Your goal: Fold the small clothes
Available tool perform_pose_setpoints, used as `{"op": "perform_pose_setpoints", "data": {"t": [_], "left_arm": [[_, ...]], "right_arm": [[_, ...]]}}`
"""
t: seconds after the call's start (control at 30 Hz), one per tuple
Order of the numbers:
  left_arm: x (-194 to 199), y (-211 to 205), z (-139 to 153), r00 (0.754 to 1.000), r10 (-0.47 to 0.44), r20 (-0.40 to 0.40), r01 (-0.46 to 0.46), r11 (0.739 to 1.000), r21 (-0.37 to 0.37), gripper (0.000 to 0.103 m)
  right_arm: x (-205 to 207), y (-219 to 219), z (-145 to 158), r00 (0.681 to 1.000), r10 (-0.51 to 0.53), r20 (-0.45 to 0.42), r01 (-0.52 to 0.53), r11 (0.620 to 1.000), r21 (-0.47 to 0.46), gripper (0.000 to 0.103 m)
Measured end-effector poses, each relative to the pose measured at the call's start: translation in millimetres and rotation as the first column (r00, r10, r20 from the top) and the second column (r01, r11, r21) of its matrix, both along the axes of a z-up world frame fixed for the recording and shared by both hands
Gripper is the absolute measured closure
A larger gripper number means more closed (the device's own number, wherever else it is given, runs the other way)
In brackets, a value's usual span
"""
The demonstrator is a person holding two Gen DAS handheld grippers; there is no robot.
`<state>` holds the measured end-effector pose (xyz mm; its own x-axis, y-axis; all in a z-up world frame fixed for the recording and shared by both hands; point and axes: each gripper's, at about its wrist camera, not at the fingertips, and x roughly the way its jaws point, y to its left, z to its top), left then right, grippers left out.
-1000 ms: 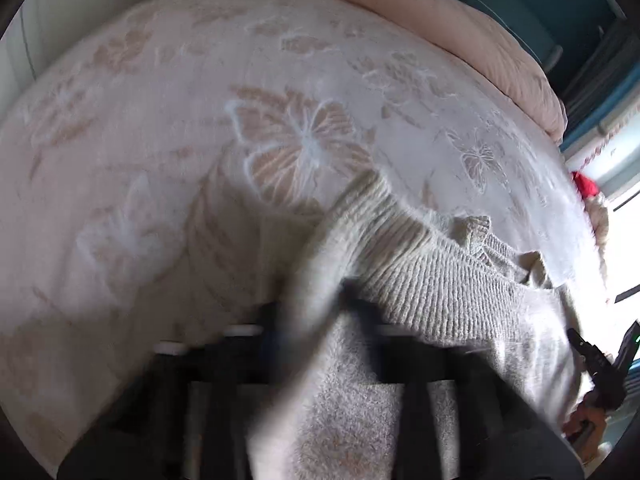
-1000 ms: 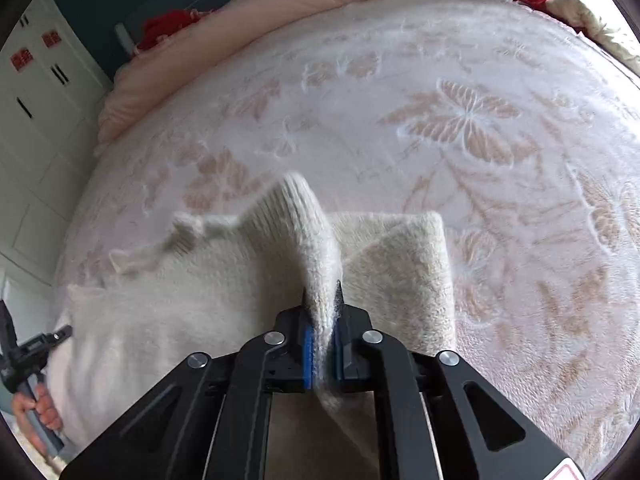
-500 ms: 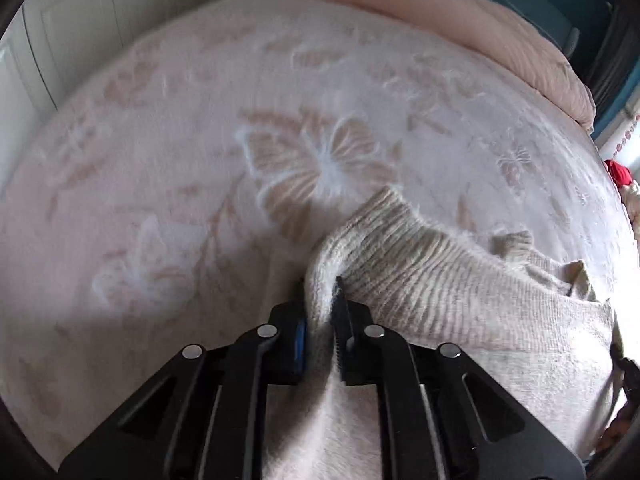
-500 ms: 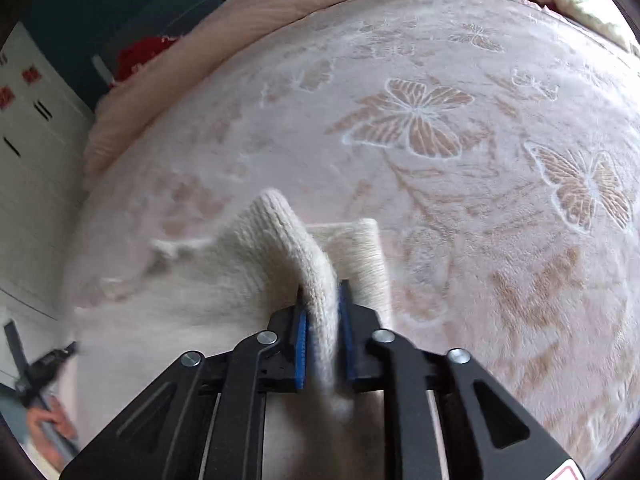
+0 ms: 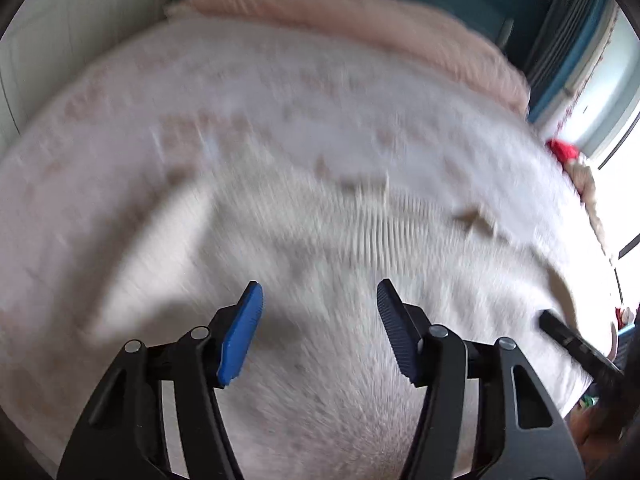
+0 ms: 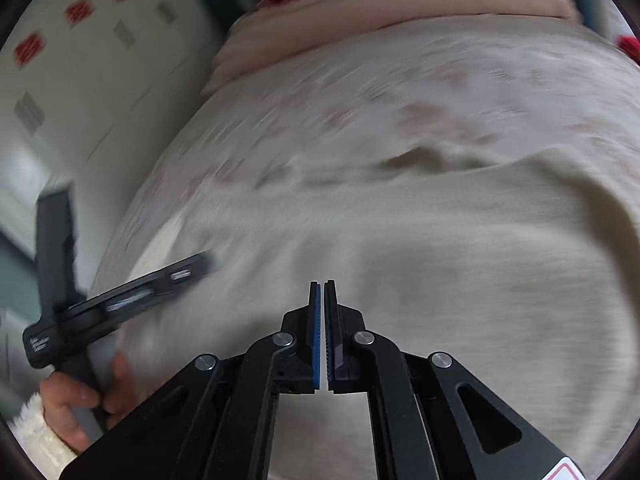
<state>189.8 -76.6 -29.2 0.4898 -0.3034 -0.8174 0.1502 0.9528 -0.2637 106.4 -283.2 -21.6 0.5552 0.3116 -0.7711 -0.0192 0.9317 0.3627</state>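
Note:
A cream knitted sweater lies spread on the bed; both views are blurred by motion. My left gripper is open and empty, its blue pads wide apart just above the sweater. In the right wrist view the sweater fills the middle, with a fold ridge at its right. My right gripper is shut with nothing between its pads, over the sweater. The left gripper shows at the left edge there, held by a hand.
The pale blanket with a butterfly pattern covers the bed. A pink rolled duvet lies along the far edge. White cupboards stand at the left. A red item lies by the window.
Both grippers have let go of the sweater's hem; it now lies flat. The left gripper has opened wide; the right has shut empty. Both have pulled back.

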Motion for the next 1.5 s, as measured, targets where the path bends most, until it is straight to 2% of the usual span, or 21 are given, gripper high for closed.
{"op": "perform_pose_setpoints", "data": {"t": [0.07, 0.13, 0.27, 0.33, 0.4, 0.47, 0.53, 0.6, 0.67, 0.7, 0.73, 0.77, 0.8, 0.93, 1.0, 1.07, 1.13, 1.23, 1.33, 1.4, 1.5], "left_arm": [[1, -3, -19, 0.999, 0.024, -0.024, -0.024, 0.999, 0.035, 0.045], [5, -1, -23, 1.000, 0.030, 0.007, -0.031, 0.998, 0.053, 0.043], [29, 9, -22, 1.000, 0.027, -0.014, -0.027, 0.999, 0.047, 0.042], [37, 19, -9, 1.000, 0.026, -0.018, -0.026, 1.000, 0.002, 0.044], [37, 32, 9, 0.998, 0.048, 0.048, -0.047, 0.999, -0.026, 0.041], [47, 49, 25, 0.993, 0.076, 0.093, -0.073, 0.997, -0.032, 0.033], [65, 61, 23, 0.993, 0.102, 0.064, -0.100, 0.994, -0.031, 0.025], [92, 67, 3, 0.993, 0.110, -0.044, -0.112, 0.993, -0.044, 0.022], [110, 66, -18, 0.987, 0.106, -0.125, -0.112, 0.993, -0.047, 0.026], [115, 63, -23, 0.987, 0.100, -0.122, -0.106, 0.993, -0.044, 0.052], [117, 60, -24, 0.990, 0.076, -0.116, -0.082, 0.995, -0.051, 0.065], [117, 58, -23, 0.992, 0.063, -0.111, -0.071, 0.995, -0.066, 0.086], [117, 56, -15, 0.994, 0.070, -0.086, -0.076, 0.995, -0.070, 0.094], [124, 54, 12, 0.996, 0.085, 0.010, -0.085, 0.996, -0.033, 0.095], [139, 55, 5, 0.994, 0.105, -0.005, -0.105, 0.994, 0.009, 0.094], [151, 53, -21, 0.992, 0.110, -0.067, -0.105, 0.992, 0.074, 0.093], [152, 52, -46, 0.987, 0.120, -0.104, -0.107, 0.987, 0.118, 0.090], [136, 51, -26, 0.991, 0.130, -0.033, -0.127, 0.988, 0.089, 0.082], [104, 55, 9, 0.990, 0.130, 0.059, -0.133, 0.989, 0.060, 0.079], [67, 55, 33, 0.987, 0.117, 0.111, -0.119, 0.993, 0.014, 0.067], [8, 49, 42, 0.992, 0.069, 0.108, -0.061, 0.995, -0.079, 0.067]], "right_arm": [[17, 31, -18, 0.995, 0.093, -0.041, -0.096, 0.994, -0.054, 0.100], [40, 32, -27, 0.995, 0.100, -0.032, -0.102, 0.990, -0.097, 0.103], [69, -7, -10, 0.998, -0.035, -0.046, 0.034, 0.999, -0.015, 0.102], [58, -38, 18, 0.993, -0.112, 0.036, 0.112, 0.994, -0.016, 0.090], [48, -68, 30, 0.982, -0.173, 0.075, 0.178, 0.981, -0.075, 0.060], [38, -108, 32, 0.958, -0.271, 0.094, 0.285, 0.939, -0.191, 0.048], [40, -144, 23, 0.932, -0.358, 0.057, 0.361, 0.902, -0.235, 0.045], [49, -179, 4, 0.907, -0.421, -0.026, 0.404, 0.884, -0.234, 0.045], [58, -191, -11, 0.905, -0.418, -0.084, 0.393, 0.894, -0.213, 0.048], [62, -192, -18, 0.918, -0.381, -0.111, 0.361, 0.917, -0.169, 0.086], [66, -190, -21, 0.932, -0.342, -0.124, 0.326, 0.936, -0.129, 0.095], [67, -188, -14, 0.935, -0.339, -0.100, 0.325, 0.936, -0.136, 0.095], [65, -187, -3, 0.941, -0.333, -0.060, 0.324, 0.938, -0.126, 0.096], [51, -215, 31, 0.898, -0.435, 0.065, 0.437, 0.899, -0.012, 0.096], [59, -230, 6, 0.882, -0.471, 0.004, 0.470, 0.881, -0.061, 0.096], [73, -235, -45, 0.876, -0.457, -0.158, 0.444, 0.889, -0.111, 0.096], [67, -232, -40, 0.877, -0.470, -0.096, 0.460, 0.881, -0.113, 0.090], [47, -223, -2, 0.861, -0.509, -0.005, 0.506, 0.857, -0.094, 0.086], [15, -190, 41, 0.889, -0.437, 0.140, 0.455, 0.878, -0.148, 0.082], [-7, -155, 44, 0.928, -0.345, 0.143, 0.362, 0.925, -0.118, 0.082], [-46, -97, 34, 0.967, -0.235, 0.094, 0.242, 0.968, -0.071, 0.082]]}}
